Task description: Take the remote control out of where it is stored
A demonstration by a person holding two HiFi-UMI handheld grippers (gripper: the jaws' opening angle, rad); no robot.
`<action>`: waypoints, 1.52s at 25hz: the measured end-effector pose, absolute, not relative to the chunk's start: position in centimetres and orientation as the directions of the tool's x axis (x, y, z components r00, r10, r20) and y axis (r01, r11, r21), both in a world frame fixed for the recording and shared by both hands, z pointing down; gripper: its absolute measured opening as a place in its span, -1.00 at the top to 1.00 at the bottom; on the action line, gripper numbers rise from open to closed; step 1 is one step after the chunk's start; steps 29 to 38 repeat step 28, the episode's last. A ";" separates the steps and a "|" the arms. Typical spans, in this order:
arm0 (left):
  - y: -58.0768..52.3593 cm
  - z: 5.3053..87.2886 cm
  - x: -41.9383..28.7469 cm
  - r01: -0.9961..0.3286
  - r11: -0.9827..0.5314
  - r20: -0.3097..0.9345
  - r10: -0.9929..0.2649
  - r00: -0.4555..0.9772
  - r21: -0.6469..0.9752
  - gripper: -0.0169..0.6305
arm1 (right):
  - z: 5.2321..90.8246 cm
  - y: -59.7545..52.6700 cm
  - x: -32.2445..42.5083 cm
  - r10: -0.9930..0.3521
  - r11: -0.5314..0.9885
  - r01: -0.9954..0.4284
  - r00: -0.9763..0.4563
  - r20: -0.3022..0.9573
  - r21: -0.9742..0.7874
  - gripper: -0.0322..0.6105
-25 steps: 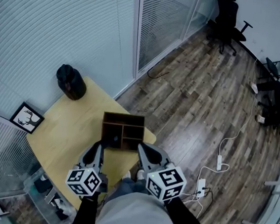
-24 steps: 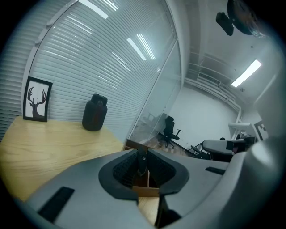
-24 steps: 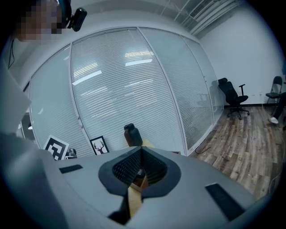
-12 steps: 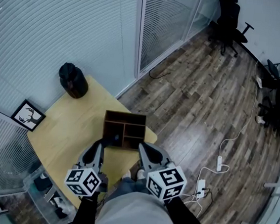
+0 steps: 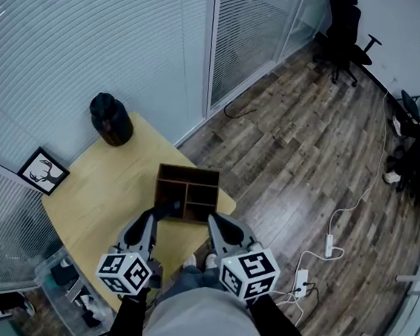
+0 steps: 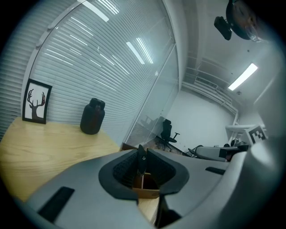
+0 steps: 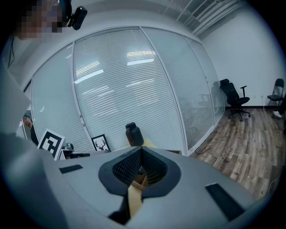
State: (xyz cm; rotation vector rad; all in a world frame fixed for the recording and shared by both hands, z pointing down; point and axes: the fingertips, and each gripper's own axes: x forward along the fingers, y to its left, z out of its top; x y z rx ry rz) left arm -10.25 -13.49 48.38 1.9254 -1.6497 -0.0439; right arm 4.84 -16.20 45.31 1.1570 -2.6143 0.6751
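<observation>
A dark wooden organiser box point(image 5: 189, 176) with several compartments stands near the table's right edge. My left gripper point(image 5: 162, 215) reaches to its front left corner. It is shut on a slim black remote control point(image 5: 171, 209), which stands upright between the pads point(image 6: 141, 162); its lower end is hidden by the jaws. The box's brown wall point(image 6: 145, 192) shows just below the remote. My right gripper point(image 5: 214, 224) hovers at the box's front right corner. Its jaws meet at the tips point(image 7: 142, 151) with nothing between them.
A black jar point(image 5: 110, 119) stands at the far corner of the light wooden table point(image 5: 110, 190), and a framed deer picture point(image 5: 42, 172) leans at its left edge. Glass walls with blinds run behind. Office chairs point(image 5: 345, 32) and cables point(image 5: 331, 240) are on the wood floor to the right.
The head view has drifted slightly. Both grippers keep their places at the box, and the left one still holds the remote.
</observation>
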 end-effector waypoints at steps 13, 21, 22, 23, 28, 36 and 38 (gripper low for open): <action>-13.4 47.9 -10.2 -0.887 -0.057 0.332 -0.915 0.230 0.458 0.73 | 45.4 -16.0 4.6 -0.641 0.601 -0.736 -0.677 0.362 -0.312 0.89; -13.2 47.8 -10.2 -0.885 -0.052 0.333 -0.915 0.227 0.462 0.73 | 45.2 -16.0 4.7 -0.642 0.601 -0.736 -0.676 0.361 -0.311 0.89; -13.2 47.7 -10.1 -0.885 -0.051 0.333 -0.915 0.227 0.462 0.73 | 45.1 -16.0 4.7 -0.643 0.601 -0.736 -0.676 0.360 -0.311 0.89; -13.2 47.7 -10.1 -0.885 -0.051 0.333 -0.915 0.227 0.462 0.73 | 45.1 -16.0 4.8 -0.643 0.601 -0.736 -0.676 0.360 -0.311 0.89; -13.3 47.6 -10.2 -0.885 -0.053 0.328 -0.917 0.226 0.462 0.73 | 45.1 -16.1 4.7 -0.642 0.602 -0.736 -0.677 0.360 -0.309 0.89; -13.3 47.6 -10.2 -0.885 -0.053 0.328 -0.917 0.226 0.462 0.73 | 45.1 -16.1 4.7 -0.642 0.602 -0.736 -0.677 0.360 -0.309 0.89; -13.3 47.6 -10.2 -0.885 -0.053 0.328 -0.917 0.226 0.462 0.73 | 45.1 -16.1 4.7 -0.642 0.602 -0.736 -0.677 0.360 -0.309 0.89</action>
